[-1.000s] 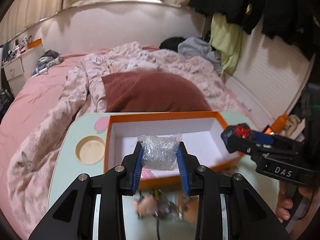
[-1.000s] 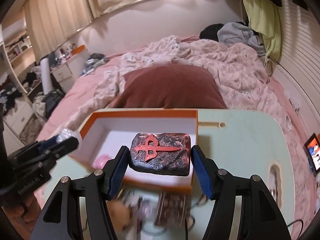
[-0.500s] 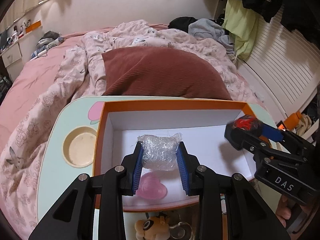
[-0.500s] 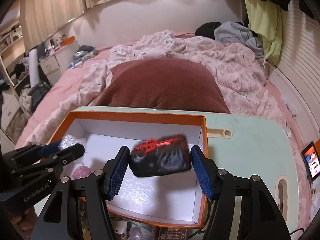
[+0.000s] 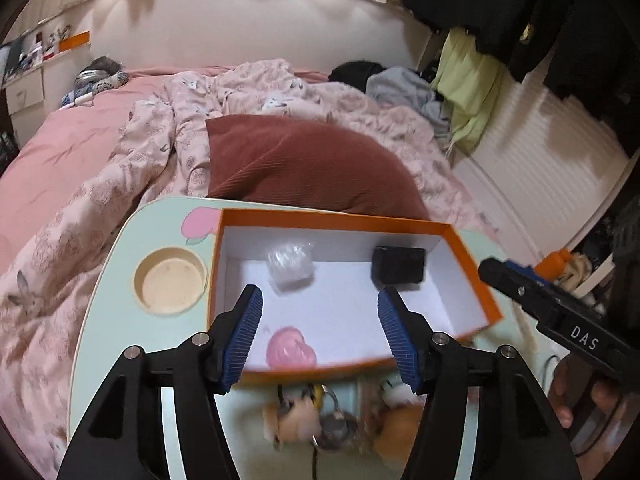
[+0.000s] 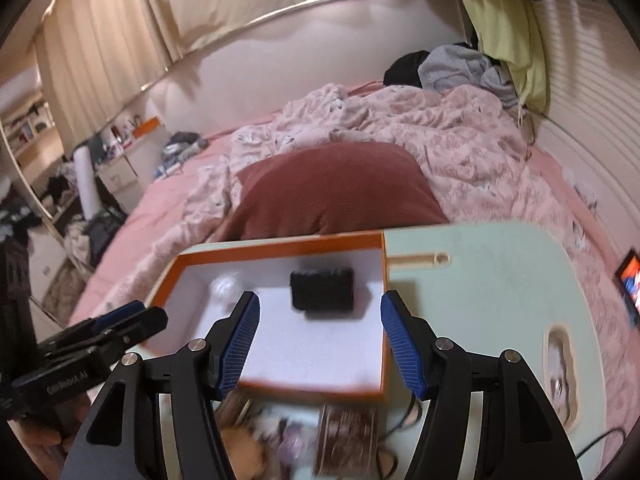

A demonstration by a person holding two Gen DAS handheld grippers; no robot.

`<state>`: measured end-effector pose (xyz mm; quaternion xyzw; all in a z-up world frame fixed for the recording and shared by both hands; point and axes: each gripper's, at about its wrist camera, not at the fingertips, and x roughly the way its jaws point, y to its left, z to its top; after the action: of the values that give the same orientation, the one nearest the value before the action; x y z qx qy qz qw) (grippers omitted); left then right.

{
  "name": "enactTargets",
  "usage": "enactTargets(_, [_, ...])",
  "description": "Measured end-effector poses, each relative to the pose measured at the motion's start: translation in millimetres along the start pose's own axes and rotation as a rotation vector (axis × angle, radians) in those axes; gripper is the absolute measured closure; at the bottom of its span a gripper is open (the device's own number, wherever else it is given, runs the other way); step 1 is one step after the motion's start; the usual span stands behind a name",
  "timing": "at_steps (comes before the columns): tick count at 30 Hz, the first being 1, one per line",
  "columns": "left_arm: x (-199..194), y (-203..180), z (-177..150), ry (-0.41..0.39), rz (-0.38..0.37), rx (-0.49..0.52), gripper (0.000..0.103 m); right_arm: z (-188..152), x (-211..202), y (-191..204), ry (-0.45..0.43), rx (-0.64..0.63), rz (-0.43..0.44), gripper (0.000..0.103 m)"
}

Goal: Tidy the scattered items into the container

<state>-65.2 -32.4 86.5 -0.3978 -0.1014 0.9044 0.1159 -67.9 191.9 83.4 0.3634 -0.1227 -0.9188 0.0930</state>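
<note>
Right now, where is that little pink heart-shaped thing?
The pink heart lies on the white floor of the orange box, near its front wall in the left wrist view, nearer the camera than the clear plastic bundle and the black block.

Box (image 5: 460,240): orange outside and along the rim, white inside. Tabletop (image 5: 104,332): pale mint green with a pink motif at one corner and a cream round recess. Contents: clear crinkled plastic bundle (image 5: 290,266), black block (image 5: 398,266), pink heart (image 5: 291,349). Pillow (image 5: 304,168): dark red, ribbed. Quilt (image 5: 160,140): pale pink, floral print. Claw pads (image 5: 242,334): blue, ridged, on black frames.
</note>
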Motion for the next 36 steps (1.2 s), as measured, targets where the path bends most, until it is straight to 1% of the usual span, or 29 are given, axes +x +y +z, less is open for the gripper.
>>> enactTargets(3, [-18.8,-1.7,-16.5,-0.014,0.005,0.015,0.042,-18.0,-21.9,-0.4,-0.009,0.010,0.019,0.036])
enactTargets(5, [-31.8,-5.9,-32.6,-0.029,0.031,0.045,0.042,-32.1,-35.2,0.8,-0.004,0.005,0.019,0.031])
enactTargets(6, [-35.5,-7.6,-39.5,-0.031,0.042,0.056,0.042,-40.1,-40.7,2.6,0.008,-0.007,0.013,0.030])
enactTargets(8, [-41.7,-11.9,-56.6,-0.021,0.055,0.081,0.042,-55.3,-47.7,7.7,0.040,-0.048,-0.012,0.028])
enactTargets(10, [-43.6,-15.9,-75.6,0.006,0.067,0.090,0.041,-72.9,-51.1,11.3,0.067,-0.093,-0.061,0.025])
enactTargets(12, [-39.3,-19.9,-93.7,0.057,0.056,0.086,0.041,-88.3,-49.0,13.1,0.091,-0.127,-0.100,0.024])
enactTargets(14, [-33.6,-23.4,-106.8,0.084,0.051,0.088,0.041,-102.4,-43.5,12.7,0.119,-0.149,-0.121,0.024])
enactTargets(18, [-19.7,-27.1,-121.0,0.104,0.142,0.124,0.041,-117.2,-29.4,10.7,0.177,-0.149,-0.127,0.024])
enactTargets(19, [-16.8,-25.8,-122.0,0.113,0.150,0.120,0.041,-118.5,-26.9,9.0,0.184,-0.144,-0.130,0.024])
enactTargets(22, [-8.6,-17.8,-125.5,0.150,0.135,0.083,0.040,-123.2,-18.9,3.1,0.224,-0.116,-0.124,0.024])
enactTargets(23, [-8.5,-16.3,-126.0,0.140,0.149,0.079,0.036,-124.8,-17.7,1.8,0.227,-0.110,-0.127,0.023])
enactTargets(24, [-8.6,-15.5,-126.8,0.136,0.157,0.078,0.028,-126.4,-17.9,1.6,0.221,-0.111,-0.127,0.020])
enactTargets(25, [-7.8,-14.8,-128.3,0.136,0.164,0.079,0.023,-127.6,-17.3,1.6,0.225,-0.112,-0.119,0.010])
enactTargets(26, [-5.9,-15.0,-129.2,0.138,0.172,0.083,0.012,-128.1,-16.1,1.9,0.232,-0.116,-0.103,0.000])
enactTargets(27, [-2.2,-15.9,-130.3,0.141,0.188,0.094,0.003,-128.6,-15.2,2.4,0.238,-0.124,-0.091,0.000])
enactTargets(28, [1.7,-17.6,-131.6,0.150,0.212,0.105,0.000,-129.2,-15.1,3.5,0.238,-0.131,-0.093,0.000])
enactTargets(29, [1.5,-20.2,-133.2,0.147,0.227,0.114,0.000,-129.8,-14.9,4.3,0.239,-0.135,-0.097,0.000])
enactTargets(32, [1.1,-20.0,-134.3,0.143,0.222,0.115,0.000,-131.6,-14.4,7.1,0.241,-0.149,-0.110,0.000])
enactTargets(36, [0.8,-19.2,-133.9,0.141,0.220,0.114,0.000,-131.2,-15.2,6.8,0.237,-0.142,-0.103,0.000])
